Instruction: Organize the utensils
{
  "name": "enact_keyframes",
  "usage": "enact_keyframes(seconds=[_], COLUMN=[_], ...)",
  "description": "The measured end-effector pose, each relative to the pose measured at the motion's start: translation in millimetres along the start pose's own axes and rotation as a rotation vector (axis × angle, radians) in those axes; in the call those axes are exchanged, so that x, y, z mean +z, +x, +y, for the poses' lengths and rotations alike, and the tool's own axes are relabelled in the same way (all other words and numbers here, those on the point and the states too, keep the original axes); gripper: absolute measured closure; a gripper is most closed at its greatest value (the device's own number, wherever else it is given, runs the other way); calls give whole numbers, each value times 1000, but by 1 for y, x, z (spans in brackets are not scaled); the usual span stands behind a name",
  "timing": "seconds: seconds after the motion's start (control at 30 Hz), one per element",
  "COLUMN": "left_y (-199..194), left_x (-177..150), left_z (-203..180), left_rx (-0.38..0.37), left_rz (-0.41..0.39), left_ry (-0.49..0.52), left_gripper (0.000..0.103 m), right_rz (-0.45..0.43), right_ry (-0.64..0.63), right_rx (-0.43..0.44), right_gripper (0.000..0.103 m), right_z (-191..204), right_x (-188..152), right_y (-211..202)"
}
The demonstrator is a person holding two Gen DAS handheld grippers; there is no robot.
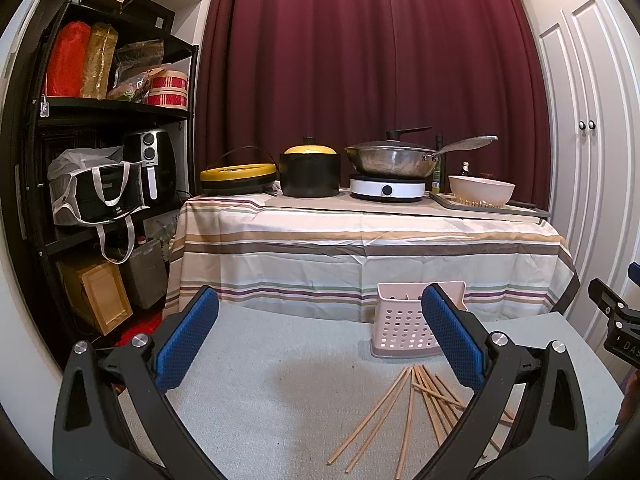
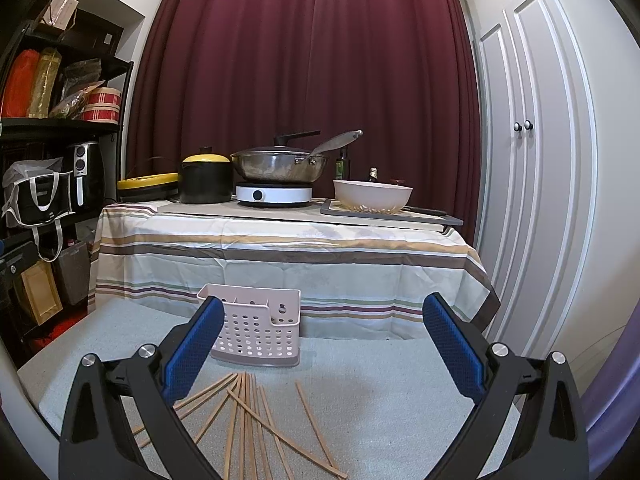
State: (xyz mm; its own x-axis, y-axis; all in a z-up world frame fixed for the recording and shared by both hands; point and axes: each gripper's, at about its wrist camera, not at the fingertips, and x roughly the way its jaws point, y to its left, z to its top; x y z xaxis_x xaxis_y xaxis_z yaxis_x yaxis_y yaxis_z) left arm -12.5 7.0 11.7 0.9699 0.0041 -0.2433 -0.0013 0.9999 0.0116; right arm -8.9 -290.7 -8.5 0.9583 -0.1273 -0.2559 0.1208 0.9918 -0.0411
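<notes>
We hold both grippers above a grey table (image 1: pixel 280 392), and both stand wide open with nothing between their blue pads. In the left wrist view our left gripper (image 1: pixel 320 336) fills the lower half of the frame, one pad at lower left and the other at lower right. In the right wrist view our right gripper (image 2: pixel 324 344) sits the same way, jaws spread apart and empty.

The chopsticks (image 1: pixel 408 412) lie loose on the table in a fanned scatter, some crossing each other. In the left wrist view they are at lower right of centre, partly hidden behind the right-hand finger. In the right wrist view the same chopsticks (image 2: pixel 248 420) lie at lower centre, running towards the bottom edge, with one stick lying apart to the right of the bunch.

The pink holder (image 1: pixel 404 328), a plastic basket with round holes, stands upright on the table just beyond the chopsticks. It appears right of centre in the left wrist view and left of centre in the right wrist view (image 2: pixel 260 328), where the left-hand finger overlaps its corner. We cannot tell whether anything is inside it.

Behind the table, across the middle of both frames, a striped cloth (image 1: pixel 360 256) hangs over a second table carrying a wok (image 1: pixel 392 160), a black pot (image 1: pixel 310 172) and a white bowl (image 1: pixel 480 190)
</notes>
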Motion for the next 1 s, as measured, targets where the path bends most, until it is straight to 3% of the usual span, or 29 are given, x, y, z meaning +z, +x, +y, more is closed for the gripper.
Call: enact_keyframes(seconds=[1.0], left_y=[-3], left_x=[0], left_z=[-1], left_rx=[1], left_rz=[-11], left_ry=[-6], left_gripper=[4], right_rz=[-15], right_ry=[-10], right_rx=[0], right_gripper=[6], right_z=[5], right_x=[0], right_y=[-4])
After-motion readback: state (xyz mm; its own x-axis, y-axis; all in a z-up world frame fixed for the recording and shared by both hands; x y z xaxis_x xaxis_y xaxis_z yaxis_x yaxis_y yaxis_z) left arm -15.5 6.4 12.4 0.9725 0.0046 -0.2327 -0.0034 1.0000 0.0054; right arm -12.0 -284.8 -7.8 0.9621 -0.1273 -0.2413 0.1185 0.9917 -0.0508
